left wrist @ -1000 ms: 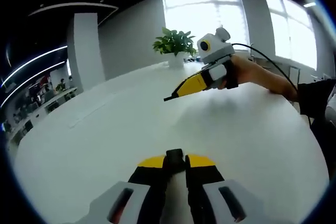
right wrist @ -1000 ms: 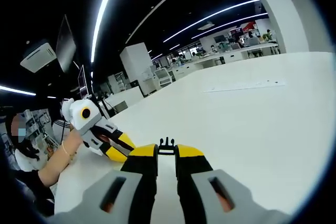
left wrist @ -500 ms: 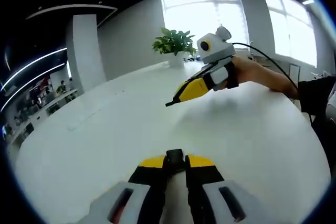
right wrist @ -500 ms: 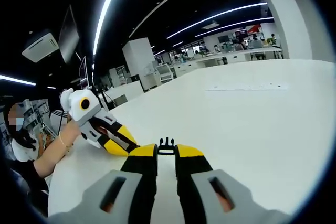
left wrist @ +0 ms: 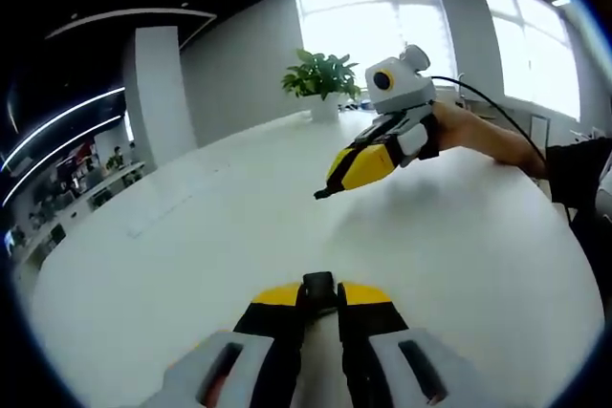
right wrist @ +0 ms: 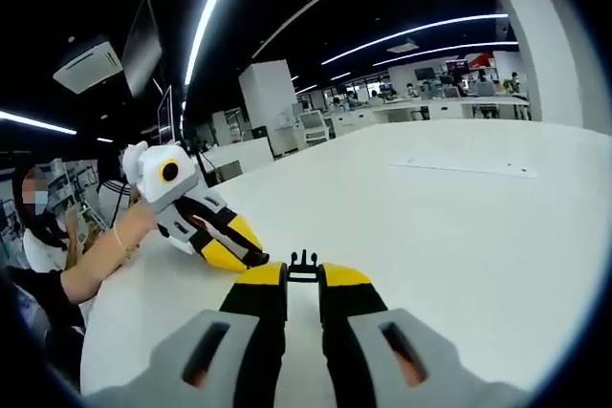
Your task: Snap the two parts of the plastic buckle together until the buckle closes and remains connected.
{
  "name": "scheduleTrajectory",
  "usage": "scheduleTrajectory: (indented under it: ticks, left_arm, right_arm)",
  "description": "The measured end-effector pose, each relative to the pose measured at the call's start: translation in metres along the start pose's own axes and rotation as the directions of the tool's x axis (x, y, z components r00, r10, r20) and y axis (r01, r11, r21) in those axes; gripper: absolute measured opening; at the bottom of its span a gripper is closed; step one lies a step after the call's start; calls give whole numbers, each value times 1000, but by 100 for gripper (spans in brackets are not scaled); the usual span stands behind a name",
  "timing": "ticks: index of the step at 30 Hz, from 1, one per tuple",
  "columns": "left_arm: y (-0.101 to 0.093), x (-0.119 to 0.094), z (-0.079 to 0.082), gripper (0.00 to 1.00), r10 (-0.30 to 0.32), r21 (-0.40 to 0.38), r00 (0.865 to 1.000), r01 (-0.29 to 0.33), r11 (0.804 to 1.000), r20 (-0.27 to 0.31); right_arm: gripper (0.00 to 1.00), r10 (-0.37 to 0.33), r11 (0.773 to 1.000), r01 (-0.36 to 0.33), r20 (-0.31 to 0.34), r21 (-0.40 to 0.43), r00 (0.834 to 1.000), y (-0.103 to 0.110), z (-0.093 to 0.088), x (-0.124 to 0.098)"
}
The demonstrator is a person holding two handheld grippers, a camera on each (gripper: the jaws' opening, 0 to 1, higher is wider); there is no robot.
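A broad white table [left wrist: 191, 236] is spanning the foreground, with a leafy green plant in a white pot [left wrist: 322, 78] standing at its far edge before bright tall windows [left wrist: 382, 16]. A grey square pillar [left wrist: 158, 93] is rising beside the wall. Long white ceiling light strips [right wrist: 215, 2] are glowing above distant rows of white office desks [right wrist: 421, 107].
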State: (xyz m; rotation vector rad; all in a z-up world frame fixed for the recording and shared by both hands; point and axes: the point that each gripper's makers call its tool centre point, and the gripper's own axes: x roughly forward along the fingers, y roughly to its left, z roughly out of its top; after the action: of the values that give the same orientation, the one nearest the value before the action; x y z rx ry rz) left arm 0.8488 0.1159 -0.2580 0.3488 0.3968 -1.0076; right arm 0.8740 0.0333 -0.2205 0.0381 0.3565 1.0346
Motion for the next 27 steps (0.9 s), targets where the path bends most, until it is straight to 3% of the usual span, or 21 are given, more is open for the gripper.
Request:
scheduleTrajectory:
  ticks: [16,27]
  left_arm:
    - [-10,-11,14,13,-31,9,998,31,999,50]
    - [-18,-18,26,13,-74,34,993,71,997,89]
  right_arm:
    - [13,86,985,-87,-16,-151,996,22,3,3]
    - [13,174,950,-177,-35,-257,984,46,2,3]
